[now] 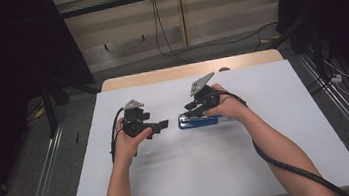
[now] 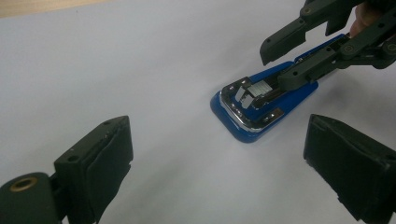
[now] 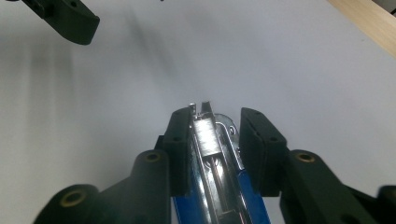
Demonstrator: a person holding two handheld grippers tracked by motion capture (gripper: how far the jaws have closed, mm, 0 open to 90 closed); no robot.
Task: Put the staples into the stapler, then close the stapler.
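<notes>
My right tool (image 1: 187,110) sits over the blue stapler (image 1: 198,121), which lies flat near the middle of the white tabletop (image 1: 287,129), its metal nose pointing left toward my other hand. In the right gripper view the two black jaws stand on either side of the stapler (image 3: 208,154): the left jaw lies against the metal rail, while a narrow slit of white shows between the right jaw and the chrome edge. So the opening is narrow, about the stapler's own width, and the pads are not squeezing it from both sides. In the left gripper view one jaw of that tool (image 2: 292,56) rests along the top of the stapler (image 2: 254,105) and the other hangs above it.

My left tool (image 1: 161,125) is held just left of the stapler, apart from it, pointing right at it. Its jaws are spread wide with nothing between them but bare tabletop (image 2: 116,65).
</notes>
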